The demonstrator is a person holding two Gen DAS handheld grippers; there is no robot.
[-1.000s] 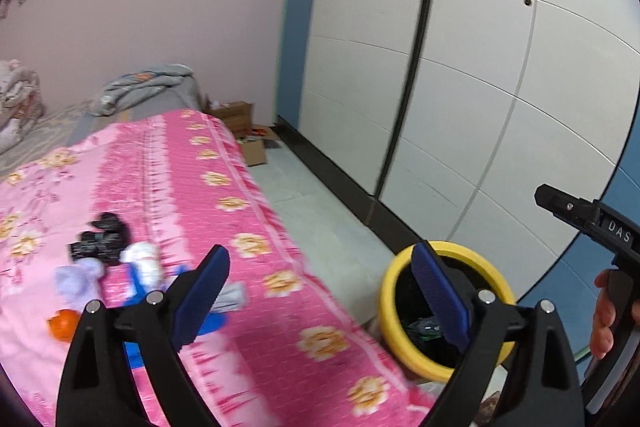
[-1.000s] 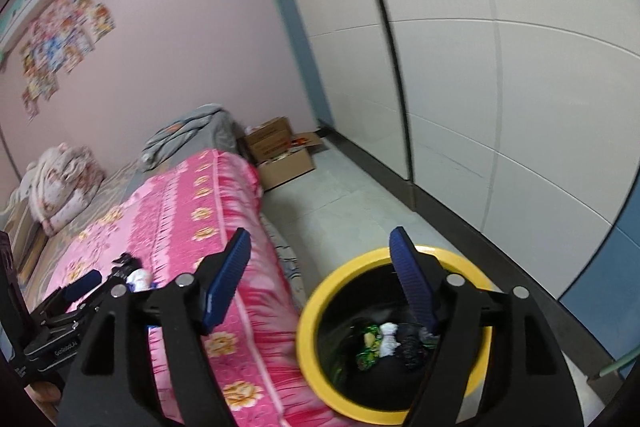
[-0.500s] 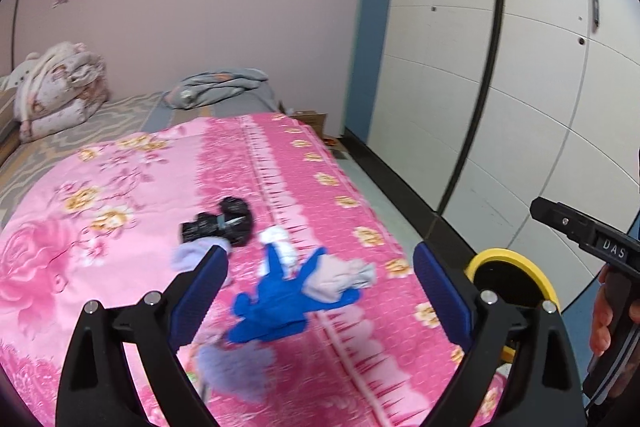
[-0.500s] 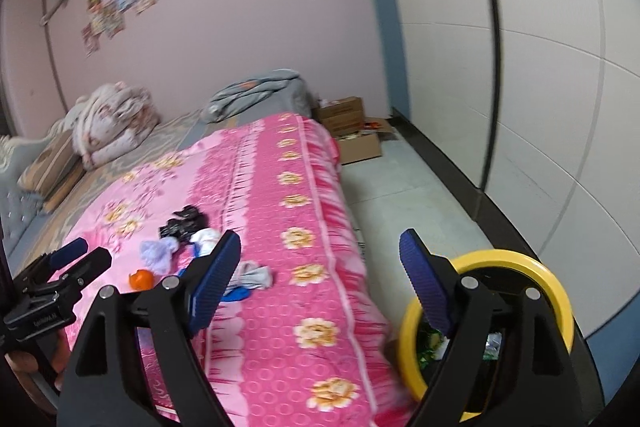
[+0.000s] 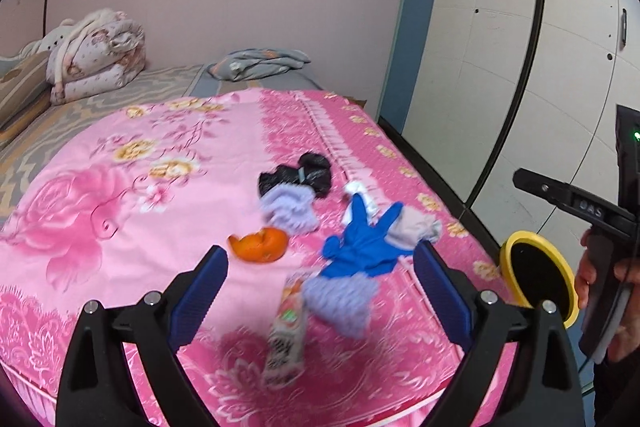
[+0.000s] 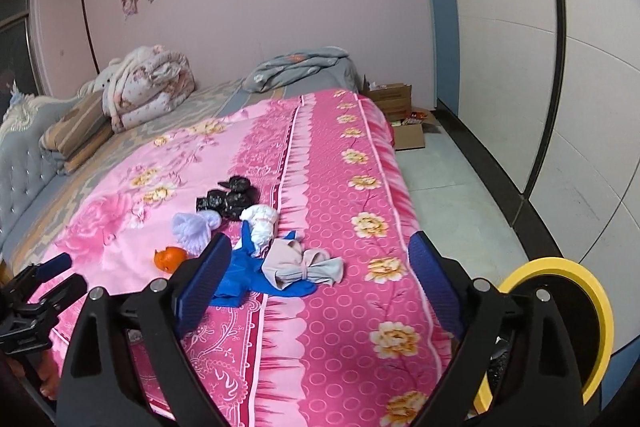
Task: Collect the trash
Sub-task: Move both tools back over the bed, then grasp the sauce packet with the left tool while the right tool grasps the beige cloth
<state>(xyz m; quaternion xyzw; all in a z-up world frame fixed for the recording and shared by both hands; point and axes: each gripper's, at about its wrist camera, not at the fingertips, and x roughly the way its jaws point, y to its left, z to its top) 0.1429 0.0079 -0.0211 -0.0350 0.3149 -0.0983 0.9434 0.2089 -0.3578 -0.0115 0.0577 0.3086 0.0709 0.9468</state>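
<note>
**A:** Where was the trash, and what had just changed?

**B:** The litter lay in a loose cluster on the pink bedspread: a blue glove, an orange peel, a black bag, lilac crumpled pieces, a beige wad touching the glove, and a snack wrapper nearest the bed's edge. A second earlier both cameras had looked at the yellow bin on the floor; by this moment they had swung round to face the bed, with the bin pushed off to the right edge of each view.

**A:** And the tongs?

**B:** The left tongs stood wide with nothing between them, hovering short of the wrapper and the glove. The right tongs had just been opening further, and nothing was between them either; they framed the glove and the wad from a distance.

**A:** What did that mean for the job?

**B:** I judged that one drop at the bin was finished and a new pick was beginning. Most of the pile was not yet collected, and neither pair had touched anything.

**A:** Any other difference?

**B:** The person's hand on the right handle sat lower at the frame edge in the left view.
</note>
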